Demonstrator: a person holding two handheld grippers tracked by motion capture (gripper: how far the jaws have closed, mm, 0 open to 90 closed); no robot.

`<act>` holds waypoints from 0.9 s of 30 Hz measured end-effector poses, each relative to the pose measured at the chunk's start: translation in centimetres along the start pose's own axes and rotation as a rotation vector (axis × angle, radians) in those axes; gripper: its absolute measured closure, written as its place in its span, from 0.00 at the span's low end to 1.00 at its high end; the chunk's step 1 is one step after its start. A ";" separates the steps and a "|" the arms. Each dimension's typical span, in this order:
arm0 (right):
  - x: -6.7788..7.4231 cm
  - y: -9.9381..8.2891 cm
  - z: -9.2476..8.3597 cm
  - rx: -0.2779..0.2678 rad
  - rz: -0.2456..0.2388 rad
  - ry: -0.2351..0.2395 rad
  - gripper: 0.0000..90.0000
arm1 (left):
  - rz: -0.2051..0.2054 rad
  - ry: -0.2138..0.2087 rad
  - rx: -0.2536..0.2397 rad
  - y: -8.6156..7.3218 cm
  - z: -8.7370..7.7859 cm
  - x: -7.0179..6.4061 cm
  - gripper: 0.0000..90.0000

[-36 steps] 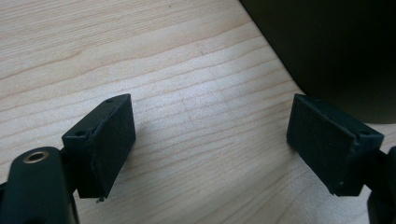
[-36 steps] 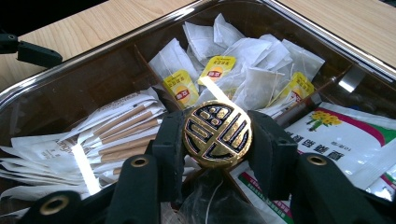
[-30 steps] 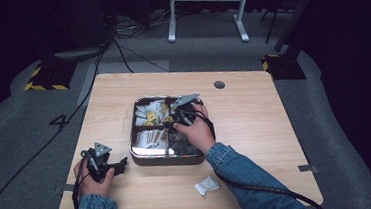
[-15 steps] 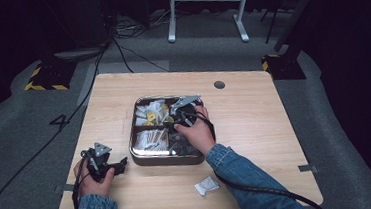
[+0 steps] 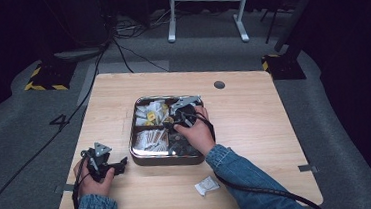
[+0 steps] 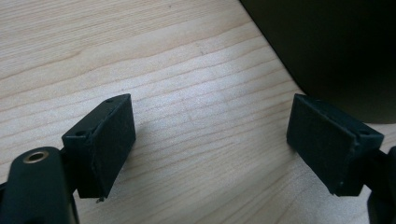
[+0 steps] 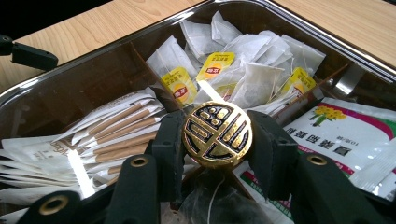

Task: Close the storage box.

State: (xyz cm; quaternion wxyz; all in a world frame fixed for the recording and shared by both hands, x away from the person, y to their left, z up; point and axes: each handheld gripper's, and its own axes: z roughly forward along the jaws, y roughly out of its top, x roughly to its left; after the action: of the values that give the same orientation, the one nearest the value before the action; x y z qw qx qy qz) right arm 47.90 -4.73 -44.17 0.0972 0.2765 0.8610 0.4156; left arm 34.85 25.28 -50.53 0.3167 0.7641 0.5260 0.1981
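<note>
Gold-and-black round medallion [image 7: 217, 134]: pinched edge-on between the right gripper [image 5: 183, 115] jaws, patterned face toward the camera, no long axis. Held over the divided metal tray [image 5: 140, 158], above tea bags [image 7: 243, 70] and stick packets [image 7: 112, 130]. Left gripper [image 6: 210, 140] rests on the table [image 5: 255, 129] beside the tray, jaws spread, empty.

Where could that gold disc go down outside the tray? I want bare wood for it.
Bare wood lies right of the tray, toward the table's right edge, and behind it up to the grommet hole. The front is crowded: a crumpled wrapper, both forearms, left claw.
</note>
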 end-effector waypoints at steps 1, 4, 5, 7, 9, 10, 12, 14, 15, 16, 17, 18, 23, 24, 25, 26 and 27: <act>-0.1 0.0 0.0 0.001 -0.008 -0.001 0.65 | 0.000 0.000 0.000 0.0 0.0 0.0 0.18; -0.1 0.0 0.1 -0.001 -0.015 -0.001 0.65 | 0.000 0.000 0.000 0.0 0.0 0.0 0.18; 0.0 0.0 0.1 -0.002 -0.021 -0.004 0.65 | 0.000 0.000 0.000 0.0 0.0 0.0 0.18; 0.0 0.0 0.0 0.000 -0.022 -0.004 0.65 | -0.001 -0.001 0.000 0.0 0.0 0.0 0.18; 0.0 0.0 0.0 0.000 -0.023 -0.004 0.65 | -0.001 -0.001 0.000 0.0 0.0 0.0 0.18; 0.0 0.0 0.0 0.000 -0.026 -0.003 0.65 | -0.002 -0.001 0.000 0.0 0.0 0.0 0.18; 0.1 -0.1 -0.1 -0.001 -0.025 -0.009 0.65 | 0.000 0.000 0.000 0.0 0.0 0.0 0.18; 0.1 -0.1 -0.1 -0.003 -0.032 -0.013 0.65 | 0.000 0.000 0.000 0.0 0.0 0.0 0.18; 0.1 -0.1 -0.1 -0.003 -0.032 -0.013 0.65 | 0.000 0.000 0.000 0.0 0.0 0.0 0.18; 0.1 -0.1 -0.2 -0.003 -0.030 -0.011 0.65 | 0.000 0.000 0.000 0.0 0.0 0.0 0.18; 0.1 -0.1 -0.2 -0.002 -0.027 -0.010 0.65 | -0.001 -0.001 0.000 0.0 0.0 0.0 0.18; 0.1 -0.2 -0.2 -0.004 -0.025 -0.010 0.65 | 0.000 0.000 0.000 0.0 0.0 0.0 0.18; 0.1 -0.1 -0.5 -0.021 -0.020 -0.006 0.60 | 0.000 0.000 0.000 0.0 0.0 0.0 0.18; 0.1 0.0 -0.6 -0.024 -0.020 -0.005 0.59 | 0.000 0.000 0.000 0.0 0.0 0.0 0.18; 0.1 0.0 -0.6 -0.024 -0.020 -0.005 0.59 | 0.000 0.000 0.000 0.0 0.0 0.0 0.18; 0.1 0.2 -0.9 -0.031 -0.021 -0.002 0.57 | 0.000 0.000 0.000 0.0 0.0 0.0 0.18; 0.1 0.2 -1.0 -0.035 -0.020 -0.001 0.56 | 0.000 0.000 0.000 0.0 0.0 0.0 0.18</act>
State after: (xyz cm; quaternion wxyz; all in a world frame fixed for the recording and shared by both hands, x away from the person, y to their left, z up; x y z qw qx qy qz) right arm 47.53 -5.27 -43.37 0.1065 0.2664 0.8562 0.4297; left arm 34.85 25.28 -50.52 0.3166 0.7642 0.5259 0.1979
